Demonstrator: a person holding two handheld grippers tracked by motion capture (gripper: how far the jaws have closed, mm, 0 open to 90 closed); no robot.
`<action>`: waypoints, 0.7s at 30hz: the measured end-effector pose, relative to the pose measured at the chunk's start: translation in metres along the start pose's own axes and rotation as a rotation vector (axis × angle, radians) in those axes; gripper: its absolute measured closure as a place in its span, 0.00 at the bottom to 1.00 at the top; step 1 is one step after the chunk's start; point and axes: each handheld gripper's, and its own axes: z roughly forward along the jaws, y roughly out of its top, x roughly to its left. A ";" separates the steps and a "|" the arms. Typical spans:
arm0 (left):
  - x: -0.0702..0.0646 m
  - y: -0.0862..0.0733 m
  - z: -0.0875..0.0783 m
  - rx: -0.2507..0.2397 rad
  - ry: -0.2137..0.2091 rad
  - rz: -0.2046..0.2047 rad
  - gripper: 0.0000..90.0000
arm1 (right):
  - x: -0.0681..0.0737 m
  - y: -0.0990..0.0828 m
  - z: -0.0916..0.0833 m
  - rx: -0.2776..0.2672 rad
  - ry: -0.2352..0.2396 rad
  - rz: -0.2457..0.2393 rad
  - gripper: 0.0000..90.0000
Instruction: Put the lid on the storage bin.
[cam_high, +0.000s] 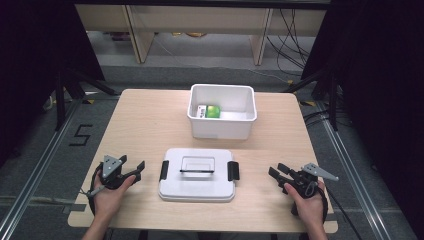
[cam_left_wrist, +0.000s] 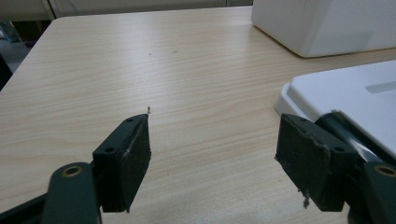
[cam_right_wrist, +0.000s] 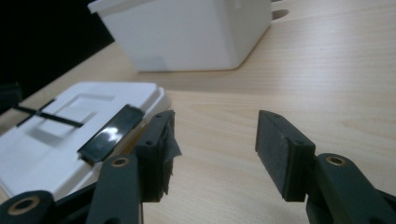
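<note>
A white lid (cam_high: 197, 174) with black side latches and a recessed handle lies flat on the table near the front edge. Behind it stands an open white bin (cam_high: 222, 111) holding a green box (cam_high: 213, 111). My left gripper (cam_high: 138, 170) rests on the table left of the lid, open, nothing between its pads (cam_left_wrist: 125, 161); the lid's corner (cam_left_wrist: 336, 95) lies just beyond its right jaw. My right gripper (cam_high: 276, 172) rests right of the lid, open and empty too. In the right gripper view the lid (cam_right_wrist: 70, 126) with its black latch (cam_right_wrist: 111, 132) lies left of the jaws, the bin (cam_right_wrist: 187, 32) farther off.
The light wooden table (cam_high: 145, 125) ends close to both hands at the front. Bare wood stretches left and right of the bin. Black stands and cables sit on the floor at both sides, beyond the table's edges.
</note>
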 end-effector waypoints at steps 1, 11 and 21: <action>0.000 0.000 -0.001 0.002 0.001 -0.002 0.29 | 0.005 0.003 0.000 0.018 -0.001 -0.011 0.55; 0.001 0.000 0.000 0.004 -0.018 0.001 0.31 | 0.036 0.050 0.007 0.291 0.043 -0.307 0.62; 0.002 0.000 0.000 0.010 -0.021 -0.004 0.33 | 0.071 0.099 0.041 0.669 0.136 -0.642 0.66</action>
